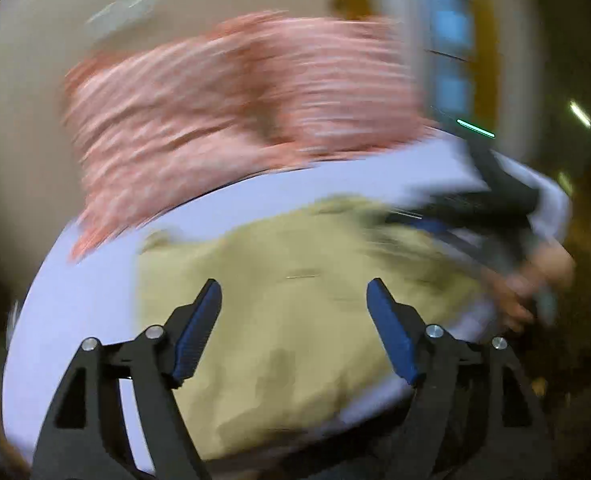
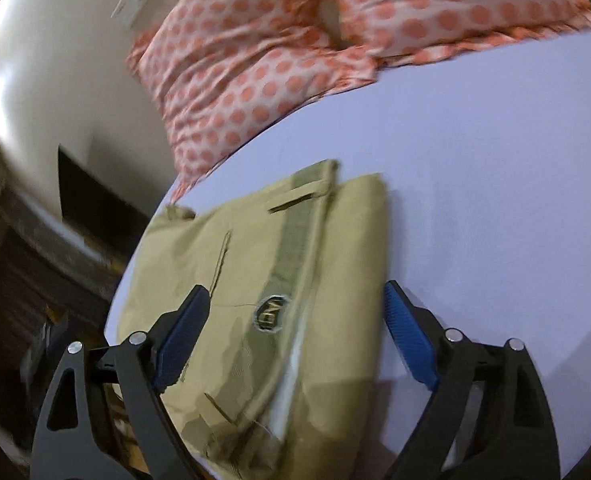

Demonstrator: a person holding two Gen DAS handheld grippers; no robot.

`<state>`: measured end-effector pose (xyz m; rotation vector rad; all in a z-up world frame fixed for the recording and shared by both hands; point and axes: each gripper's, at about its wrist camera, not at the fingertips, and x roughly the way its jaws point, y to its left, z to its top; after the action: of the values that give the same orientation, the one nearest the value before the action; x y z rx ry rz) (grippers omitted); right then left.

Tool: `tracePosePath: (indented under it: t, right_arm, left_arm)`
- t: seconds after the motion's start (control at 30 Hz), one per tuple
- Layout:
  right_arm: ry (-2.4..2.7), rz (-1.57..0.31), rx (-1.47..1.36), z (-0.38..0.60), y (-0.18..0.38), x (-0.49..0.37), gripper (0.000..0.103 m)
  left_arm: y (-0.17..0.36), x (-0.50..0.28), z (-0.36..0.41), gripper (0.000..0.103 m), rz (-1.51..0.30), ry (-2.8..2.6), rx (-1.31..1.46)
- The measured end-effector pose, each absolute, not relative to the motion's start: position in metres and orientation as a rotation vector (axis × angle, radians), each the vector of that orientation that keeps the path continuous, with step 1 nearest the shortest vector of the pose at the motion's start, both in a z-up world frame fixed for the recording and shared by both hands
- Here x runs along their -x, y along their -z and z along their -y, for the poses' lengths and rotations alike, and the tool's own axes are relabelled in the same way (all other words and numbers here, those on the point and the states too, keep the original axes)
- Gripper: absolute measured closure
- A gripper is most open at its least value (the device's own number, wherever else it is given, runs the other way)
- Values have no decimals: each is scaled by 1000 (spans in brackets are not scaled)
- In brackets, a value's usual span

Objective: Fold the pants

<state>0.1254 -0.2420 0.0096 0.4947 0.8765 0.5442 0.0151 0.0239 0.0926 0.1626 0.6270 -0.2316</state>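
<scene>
Where waistband shows, khaki pants (image 2: 255, 264), oval patch (image 2: 273, 314) unreadable

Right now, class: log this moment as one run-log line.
folded khaki cotton pants: on lavender bed sheet | left gripper: open, empty | right gripper: open, empty

The khaki pants (image 2: 255, 280) are lying folded into a flat rectangle, the waistband with its dark label pointing toward 12 o'clock.

Both my wrist cameras look down close at the folded khaki cotton pants (image 1: 295, 320) (image 2: 255, 280), polka-dot orange pillow (image 1: 235, 100) (image 2: 275, 48) at twelve o'clock.
</scene>
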Motion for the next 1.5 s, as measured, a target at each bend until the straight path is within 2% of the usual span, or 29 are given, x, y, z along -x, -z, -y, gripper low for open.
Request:
tracePosePath:
  t: [0.03,0.1,0.17,0.23,0.3,0.47,0.5,0.53,0.6,0.67,0.8,0.93,1.0,1.03,1.1,1.17,1.23,1.27,1.3,1.33,1.37,1.4,1.47,1.5]
  right_arm:
    - [-555,-882,-474,237,-10,-126,14]
    - [-589,-899,-462,234,-10,-127,26]
    - [-607,-897,-493,242,-5,-131,33]
    - [-628,-890,-503,248,-1,-132,44]
    - [-648,-899,-498,249,3,-132,60]
    - [-723,-947,-507,250,7,-140,70]
    - [-734,-954,-512,249,8,-141,76]
    - [-749,-963,-522,249,9,-143,79]
    - [-768,-975,-537,247,8,-146,85]
    - [-773,-982,-555,247,0,-152,87]
    - [-782,-924,-490,241,-34,-169,89]
    - [-719,-869,-430,240,-56,-201,90]
    - [-627,-843,-423,249,-57,-222,90]
    - [-578,-841,-398,252,-54,-232,90]
    - [-442,-873,-328,253,-43,-248,80]
    - [-292,-890,-268,263,-39,-245,78]
    - [-296,-839,-315,276,-48,-227,51]
    - [-326,-793,-367,281,-55,-212,30]
    - [-377,-765,-404,282,-59,-202,23]
    - [-441,-755,-425,278,-62,-193,23]
    - [-511,-768,-430,268,-63,-187,23]
    - [-560,-788,-433,259,-61,-184,20]
    - [-626,-846,-452,240,-51,-188,11]
    - [-634,-880,-458,234,-45,-190,9]
  left_arm:
    - [-90,-26,-41,27,-658,183,-123]
    - [-77,-60,-90,28,-782,97,5]
    - [-64,-83,-116,28,-874,129,107]
    - [-57,-94,-122,25,-919,150,134]
    - [-50,-102,-119,18,-955,157,131]
    - [-29,-117,-110,15,-1050,238,145]
    - [-28,-118,-106,18,-1049,232,131]
    - [-28,-119,-103,28,-1047,236,126]
    - [-33,-120,-97,64,-1041,230,109]
    - [-40,-125,-95,83,-1034,214,95]
    - [-59,-140,-85,90,-986,208,62]
    - [-78,-180,-65,89,-887,162,35]
    - [-74,-206,-57,86,-870,106,14]
    - [-70,-215,-54,85,-872,86,4]
    - [-56,-236,-54,75,-919,29,-1]
    - [-57,-229,-64,69,-912,4,7]
    - [-69,-205,-73,66,-827,-103,-70]
    - [-74,-194,-75,56,-801,-115,-77]
    - [-80,-182,-78,49,-779,-96,-58]
    - [-85,-170,-78,47,-766,-57,-30]
    - [-88,-155,-72,40,-764,17,-2]
    - [-87,-150,-67,29,-769,53,6]
    - [-79,-141,-50,21,-813,151,20]
    - [-71,-141,-41,21,-851,195,33]
